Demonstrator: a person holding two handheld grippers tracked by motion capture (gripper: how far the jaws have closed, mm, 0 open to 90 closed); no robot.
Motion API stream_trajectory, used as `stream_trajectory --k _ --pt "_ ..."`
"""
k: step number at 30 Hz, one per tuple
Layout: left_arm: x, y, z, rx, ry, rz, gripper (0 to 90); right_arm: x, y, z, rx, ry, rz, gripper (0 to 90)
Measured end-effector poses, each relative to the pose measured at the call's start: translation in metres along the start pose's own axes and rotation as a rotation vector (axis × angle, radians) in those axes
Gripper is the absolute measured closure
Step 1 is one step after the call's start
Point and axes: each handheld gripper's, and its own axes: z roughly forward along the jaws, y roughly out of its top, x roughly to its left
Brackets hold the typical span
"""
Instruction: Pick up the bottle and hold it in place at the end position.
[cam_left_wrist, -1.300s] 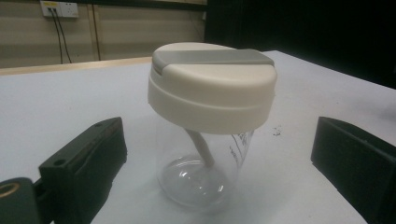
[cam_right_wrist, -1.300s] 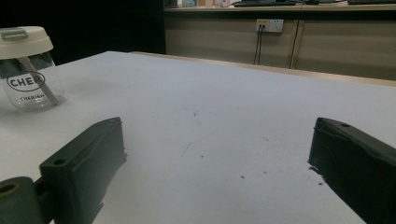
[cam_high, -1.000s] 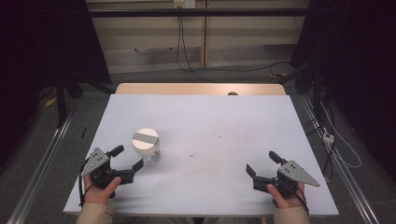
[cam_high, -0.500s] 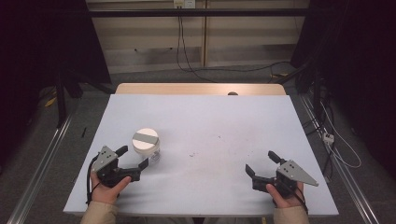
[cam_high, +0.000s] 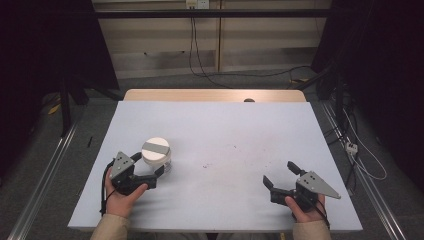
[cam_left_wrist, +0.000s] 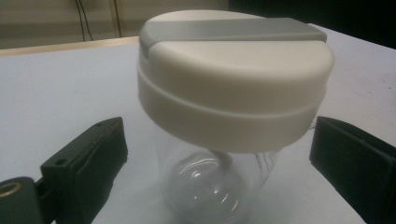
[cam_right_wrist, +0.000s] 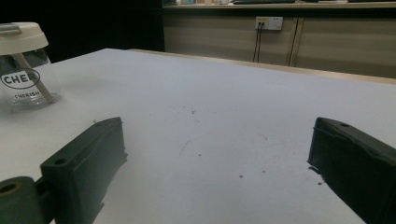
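A clear jar (cam_high: 156, 154) with a white lid crossed by a grey strip stands on the white table (cam_high: 235, 125), left of the middle. My left gripper (cam_high: 149, 164) sits at its near side. In the left gripper view the jar (cam_left_wrist: 233, 93) stands between the two black fingers (cam_left_wrist: 88, 163), with a gap on each side. Those jaws have just been closing a little, and the pads do not touch the glass. My right gripper (cam_high: 280, 173) rests open at the front right with nothing between its fingers (cam_right_wrist: 88, 163). The jar (cam_right_wrist: 23, 65) shows far to its left, with dark lettering on the glass.
The table's wooden back edge (cam_high: 210, 95) carries a small dark object (cam_high: 249, 100). Metal rails (cam_high: 45, 175) run along both sides on the floor, and cables (cam_high: 360, 155) lie at the right. Small dark specks (cam_high: 235, 157) mark the table's middle.
My left gripper has moved right and forward toward the jar, so the jar now stands between its jaws. The right gripper has stayed in place.
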Motion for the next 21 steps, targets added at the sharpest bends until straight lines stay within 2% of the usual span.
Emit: stream_trajectory --k 4,9,17,21 --pt "-0.001 0.001 0.004 0.008 0.018 -0.001 3.8 0.0 0.0 0.002 0.002 -0.001 0.002 3.4" --pt "-0.005 -0.001 0.006 0.027 0.034 0.021 3.9 0.002 0.001 0.004 -0.003 0.005 0.001 3.4" --pt "-0.006 -0.001 0.01 0.035 0.058 0.016 3.8 0.005 0.002 0.008 0.0 0.021 -0.01 3.6" --pt "-0.008 -0.002 0.015 0.052 0.085 0.02 4.0 0.004 0.002 0.008 -0.001 0.017 -0.012 3.6"
